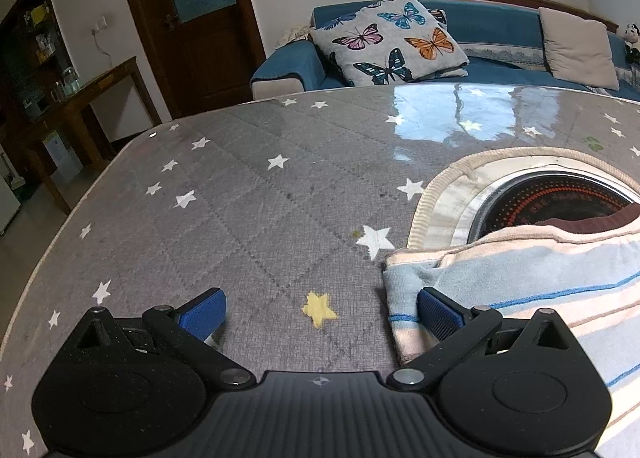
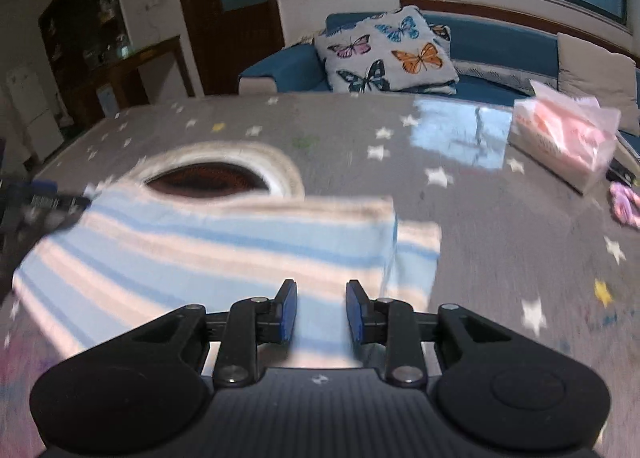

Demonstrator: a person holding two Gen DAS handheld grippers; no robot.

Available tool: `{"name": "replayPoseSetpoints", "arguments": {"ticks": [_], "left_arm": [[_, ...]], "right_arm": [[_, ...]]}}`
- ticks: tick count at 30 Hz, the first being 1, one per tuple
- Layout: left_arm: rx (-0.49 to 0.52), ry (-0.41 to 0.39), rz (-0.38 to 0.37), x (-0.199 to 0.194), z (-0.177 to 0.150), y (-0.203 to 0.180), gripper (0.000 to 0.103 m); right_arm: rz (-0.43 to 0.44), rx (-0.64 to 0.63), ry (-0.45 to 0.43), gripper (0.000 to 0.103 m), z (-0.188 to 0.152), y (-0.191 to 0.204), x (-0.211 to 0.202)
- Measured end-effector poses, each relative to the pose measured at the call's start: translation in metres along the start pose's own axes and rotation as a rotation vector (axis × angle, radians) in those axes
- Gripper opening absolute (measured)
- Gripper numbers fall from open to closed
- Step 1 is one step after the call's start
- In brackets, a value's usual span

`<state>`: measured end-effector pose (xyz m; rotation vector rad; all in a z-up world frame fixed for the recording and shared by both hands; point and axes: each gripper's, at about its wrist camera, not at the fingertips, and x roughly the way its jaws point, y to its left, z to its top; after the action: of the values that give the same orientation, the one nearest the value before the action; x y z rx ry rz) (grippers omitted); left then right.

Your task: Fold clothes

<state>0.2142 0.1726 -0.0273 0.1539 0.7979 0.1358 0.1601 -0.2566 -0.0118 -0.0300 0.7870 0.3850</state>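
Striped garment lies on the grey star-print tablecloth, already doubled over at least once: pale blue and peach bands with thin darker blue lines, soft knit look. Its far edge overlaps the cloth-trimmed round cutout in the table, where a dark cooktop shows through.

Going left to right:

- Left gripper: jaws wide apart, nothing between them. Right pad sits over or against the garment's left folded edge; contact not clear from this view. Left pad is over bare tablecloth, near a yellow star. Not a grasp.
- Garment middle: folded layers look flat, stripes run roughly straight across. In the right wrist view a lower layer sticks out past the top layer's right edge, so the edges aren't flush.
- Right gripper: jaws partly open, narrow gap, no fabric pinched that I can see. It hovers over the near edge, right of centre. This frame is motion-blurred.
- Far right: pink tissue pack, well apart from the work.

Judgement on step: between folds, both tools free, repositioning for the next grasp. Next move calls for each gripper to pinch all layers at one end, then carry that end over evenly. Risk: catching only the top layer, which would drag the stack and worsen the offset at the right edge.
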Motion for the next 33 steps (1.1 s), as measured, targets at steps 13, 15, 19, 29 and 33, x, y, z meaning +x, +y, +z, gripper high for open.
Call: {"name": "replayPoseSetpoints", "arguments": {"ticks": [13,15,19,29,33], "left_arm": [[0.005,-0.005,0.010,0.000,-0.001,-0.002,0.103],[0.005,-0.006,0.009,0.000,-0.001,-0.002,0.103],[0.004,-0.008,0.009,0.000,-0.001,-0.002,0.103],[0.004,-0.008,0.011,-0.002,-0.001,-0.002,0.103],[0.020,-0.016,0.019,-0.008,0.001,-0.004,0.103]], "right_arm": [[-0.066,-0.091,0.002,0.024,-0.043,0.025,-0.043],[-0.084,-0.083,0.014,0.023,-0.048,0.022,-0.046],[-0.113,-0.073,0.012,0.023,-0.048,0.018,-0.057],[-0.099,-0.127,0.027,0.023,-0.057,0.029,-0.056],[-0.097,-0.151,0.000,0.024,-0.046,0.034,-0.062]]}}
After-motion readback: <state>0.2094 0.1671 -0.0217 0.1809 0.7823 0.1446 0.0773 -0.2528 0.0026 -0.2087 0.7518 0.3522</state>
